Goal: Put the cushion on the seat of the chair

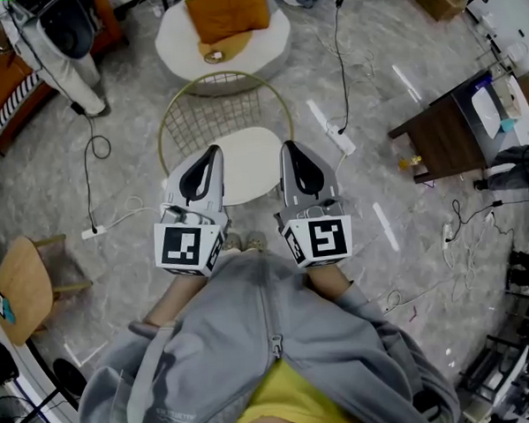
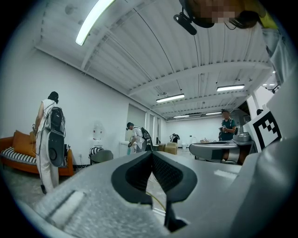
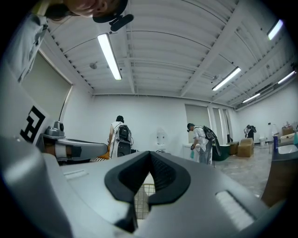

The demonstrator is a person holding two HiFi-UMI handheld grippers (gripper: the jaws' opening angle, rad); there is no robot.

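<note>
Grey marbled floor (image 1: 377, 72): wire chair (image 1: 208, 112), white round pouf (image 1: 271, 40), power strip (image 1: 340, 141), dark table (image 1: 445, 139), wooden stool (image 1: 21, 290).

The chair's white seat (image 1: 248, 158) lies open from the near side. Its gold wire back (image 1: 215, 111) fences the far edge, while a power strip (image 1: 338, 139) and cables (image 1: 88, 184) flank it on the floor.

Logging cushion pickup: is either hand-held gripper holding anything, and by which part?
Nothing: left hand-held gripper and right hand-held gripper are both shut and empty.

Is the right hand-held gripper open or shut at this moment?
Shut: the right hand-held gripper shows both jaws meeting at the tips in its own view, with nothing held between them.
</note>
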